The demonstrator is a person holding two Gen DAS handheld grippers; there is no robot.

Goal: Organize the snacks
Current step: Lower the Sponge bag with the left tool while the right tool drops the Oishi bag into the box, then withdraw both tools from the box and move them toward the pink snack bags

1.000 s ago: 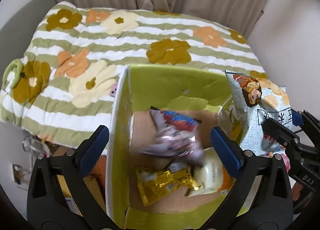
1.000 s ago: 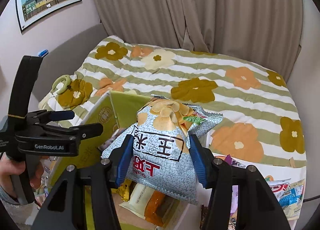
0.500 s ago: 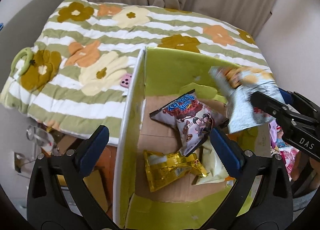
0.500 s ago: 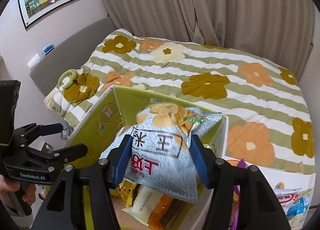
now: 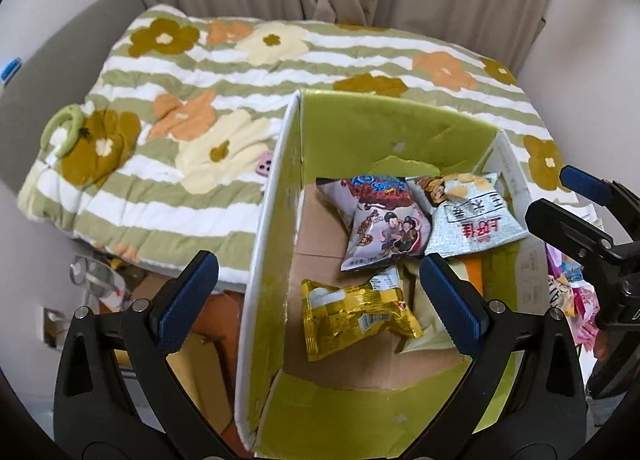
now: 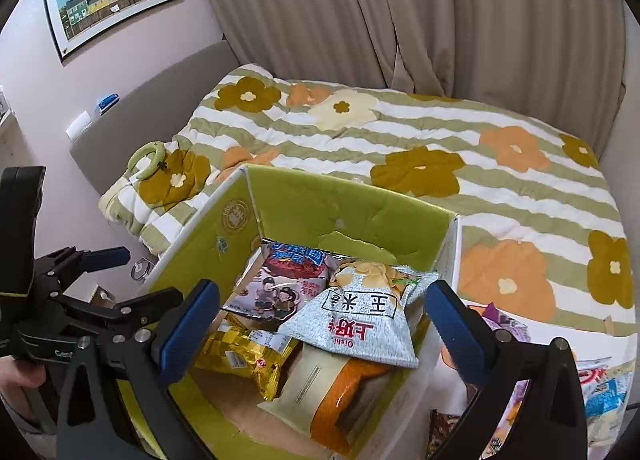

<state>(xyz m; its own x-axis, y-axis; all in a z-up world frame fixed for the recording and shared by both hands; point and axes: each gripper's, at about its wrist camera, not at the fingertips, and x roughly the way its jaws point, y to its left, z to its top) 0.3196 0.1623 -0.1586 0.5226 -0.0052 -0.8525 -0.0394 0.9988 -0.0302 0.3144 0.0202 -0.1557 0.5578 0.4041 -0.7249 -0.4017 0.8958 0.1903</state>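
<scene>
Box (image 6: 352, 216), green-lined, holds four snack bags, maybe a fifth underneath: chip bag (image 6: 360, 324) on top. Right gripper (image 6: 320, 324) jaws just sprang wide, nothing between them. Left gripper (image 5: 316, 296) wide too, empty.

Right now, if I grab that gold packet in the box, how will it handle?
The gold packet looks like crinkled foil, so probably slippery and noisy to pinch. It seems puffed and likely light. It lies flat on the box floor, so it should slide rather than roll.
</scene>
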